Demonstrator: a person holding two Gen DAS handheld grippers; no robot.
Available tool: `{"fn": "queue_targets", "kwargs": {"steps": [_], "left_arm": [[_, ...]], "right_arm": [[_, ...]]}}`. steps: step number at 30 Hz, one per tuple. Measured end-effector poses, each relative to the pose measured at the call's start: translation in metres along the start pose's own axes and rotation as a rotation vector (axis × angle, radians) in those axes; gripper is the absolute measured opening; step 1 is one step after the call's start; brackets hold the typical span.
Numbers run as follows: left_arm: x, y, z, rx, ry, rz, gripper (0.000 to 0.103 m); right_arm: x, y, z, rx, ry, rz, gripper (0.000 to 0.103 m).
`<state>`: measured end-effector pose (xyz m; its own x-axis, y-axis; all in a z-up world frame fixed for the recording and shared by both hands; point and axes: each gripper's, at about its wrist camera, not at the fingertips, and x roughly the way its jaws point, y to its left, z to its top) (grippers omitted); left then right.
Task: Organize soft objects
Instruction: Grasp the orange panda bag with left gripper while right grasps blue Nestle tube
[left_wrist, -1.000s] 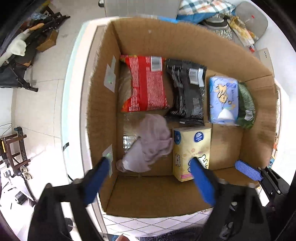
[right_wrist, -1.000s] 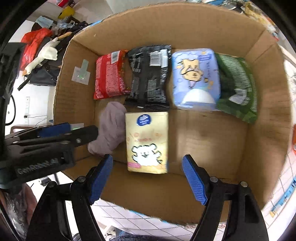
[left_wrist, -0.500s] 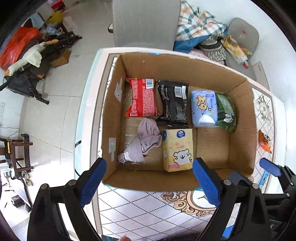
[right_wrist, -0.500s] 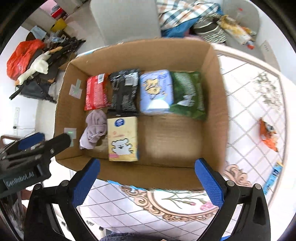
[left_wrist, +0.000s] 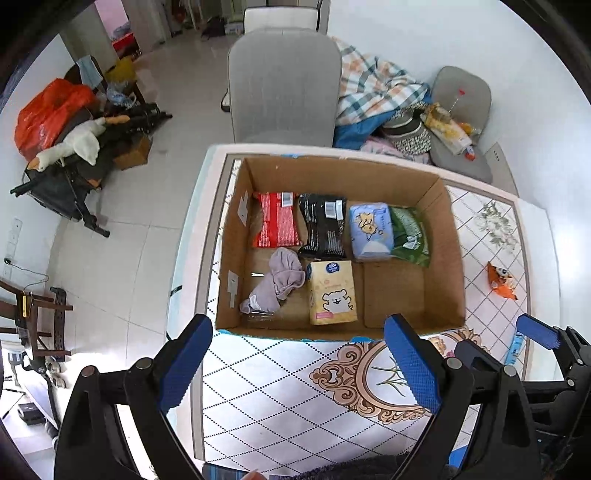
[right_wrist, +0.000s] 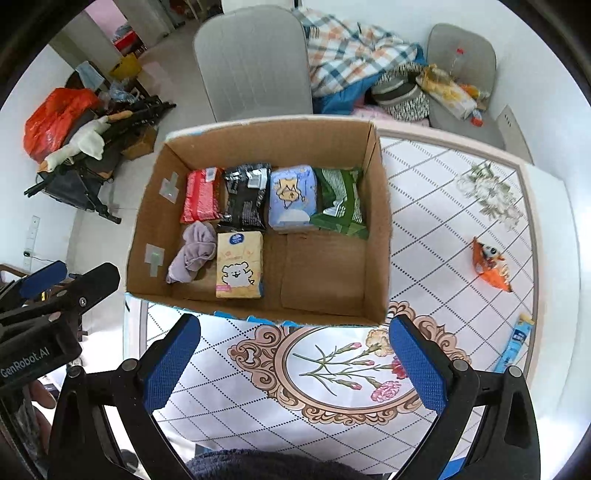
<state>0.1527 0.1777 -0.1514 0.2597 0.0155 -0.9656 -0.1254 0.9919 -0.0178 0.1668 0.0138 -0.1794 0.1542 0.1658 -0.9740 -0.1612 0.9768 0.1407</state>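
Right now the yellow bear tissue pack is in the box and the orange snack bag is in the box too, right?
Not quite. The yellow bear tissue pack is in the cardboard box, but the orange snack bag lies outside it, on the patterned tablecloth to the box's right. The right wrist view shows it.

green pack (left_wrist: 409, 236): partly under blue pack (left_wrist: 370, 231) | label unreadable

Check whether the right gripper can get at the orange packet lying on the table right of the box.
Probably yes. The right gripper is open and empty, and the orange packet lies alone on the tablecloth, outside the cardboard box, with nothing over or against it. It must swing right and descend.
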Motion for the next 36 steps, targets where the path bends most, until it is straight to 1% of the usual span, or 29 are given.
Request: {"fn": "queue_targets", "kwargs": {"steps": [2,7,10,12,14,16,19,22,24,25,29,30,31,33,34,36], "left_arm": [[-0.014,-0.001,-0.003,-0.005,-0.022,-0.002,0.095],[-0.035,-0.010,-0.009,0.004,-0.059,0.004,0.095],[-0.037,-0.022,-0.008,0.017,-0.061,0.003,0.095],[-0.037,-0.036,-0.005,0.049,-0.065,0.006,0.095],[-0.034,-0.057,-0.001,0.110,-0.075,0.017,0.095],[-0.028,-0.085,0.005,0.183,-0.076,0.022,0.095],[-0.010,-0.151,0.013,0.330,-0.078,0.020,0.095],[0.014,-0.219,0.017,0.460,-0.049,0.009,0.095],[0.034,-0.261,0.020,0.522,-0.003,-0.011,0.095],[0.048,-0.285,0.022,0.551,0.039,-0.032,0.095],[0.107,-0.358,0.030,0.576,0.216,-0.096,0.095],[0.123,-0.376,0.031,0.579,0.253,-0.094,0.095],[0.141,-0.394,0.033,0.575,0.304,-0.117,0.095],[0.168,-0.416,0.034,0.549,0.357,-0.111,0.095],[0.185,-0.431,0.036,0.533,0.394,-0.123,0.095],[0.209,-0.450,0.035,0.526,0.432,-0.103,0.095]], "right_arm": [[-0.012,0.001,-0.006,-0.007,-0.022,0.004,0.103],[-0.032,-0.003,-0.014,-0.001,-0.044,0.049,0.103],[-0.038,-0.010,-0.017,0.014,-0.049,0.069,0.103],[-0.039,-0.024,-0.019,0.036,-0.048,0.077,0.103],[-0.039,-0.039,-0.022,0.067,-0.038,0.092,0.103],[-0.036,-0.066,-0.027,0.120,-0.023,0.086,0.103],[-0.032,-0.125,-0.040,0.230,-0.005,0.045,0.103],[-0.023,-0.188,-0.058,0.351,0.024,0.000,0.103],[-0.012,-0.243,-0.076,0.458,0.050,-0.047,0.103],[-0.007,-0.265,-0.084,0.504,0.063,-0.062,0.103],[0.025,-0.353,-0.115,0.674,0.117,-0.082,0.103],[0.036,-0.372,-0.120,0.706,0.131,-0.077,0.103],[0.043,-0.385,-0.123,0.729,0.139,-0.072,0.103],[0.069,-0.418,-0.133,0.784,0.173,-0.050,0.103],[0.080,-0.429,-0.135,0.802,0.185,-0.035,0.103],[0.104,-0.447,-0.139,0.828,0.224,-0.015,0.102]]}}
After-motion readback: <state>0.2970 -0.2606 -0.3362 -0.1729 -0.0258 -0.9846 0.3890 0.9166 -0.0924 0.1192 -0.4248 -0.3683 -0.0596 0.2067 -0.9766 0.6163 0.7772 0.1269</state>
